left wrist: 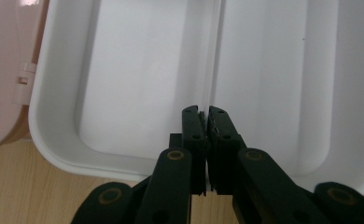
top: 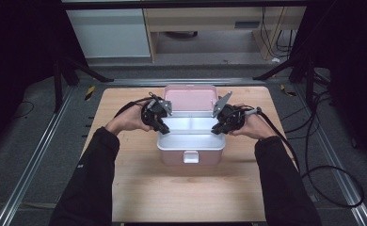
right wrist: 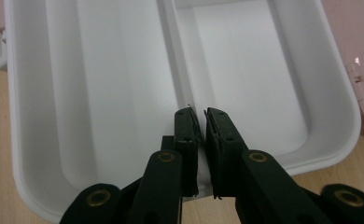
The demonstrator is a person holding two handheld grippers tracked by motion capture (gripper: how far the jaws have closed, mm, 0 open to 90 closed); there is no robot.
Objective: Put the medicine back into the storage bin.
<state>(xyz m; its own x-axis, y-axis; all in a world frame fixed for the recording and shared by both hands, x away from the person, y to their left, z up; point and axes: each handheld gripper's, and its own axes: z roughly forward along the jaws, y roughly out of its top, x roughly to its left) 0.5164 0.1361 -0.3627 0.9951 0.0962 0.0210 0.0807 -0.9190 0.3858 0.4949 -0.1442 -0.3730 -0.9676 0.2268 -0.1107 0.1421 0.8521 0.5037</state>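
Table [top: 181, 188] of pale wood filled the middle of the high view, with dark floor and metal rails to either side, and a person's two black-sleeved forearms reached in from the near edge. Near the table's centre stood a pink box [top: 191, 153] with its lid [top: 189, 97] thrown back towards the far edge, and a white tray [top: 191, 127] sat in the open top, split by a central divider [left wrist: 213, 56] into two compartments. The left gripper [top: 161, 125] came in over the tray's left end and the right gripper [top: 218, 128] over its right end, each angled down and inward towards the divider. In the left gripper view the two black jaws stood almost together astride the near end of the divider, and they appeared to be pinching that thin wall, though the pads hid the contact itself. In the right gripper view the jaws straddled the same wall from the opposite end with a narrow gap showing between them, and whether the pads pressed on the plastic could not be told. A small white latch [top: 191, 157] hung on the front face of the box, facing the person, and a hinge tab [left wrist: 25, 77] showed where lid met tray.
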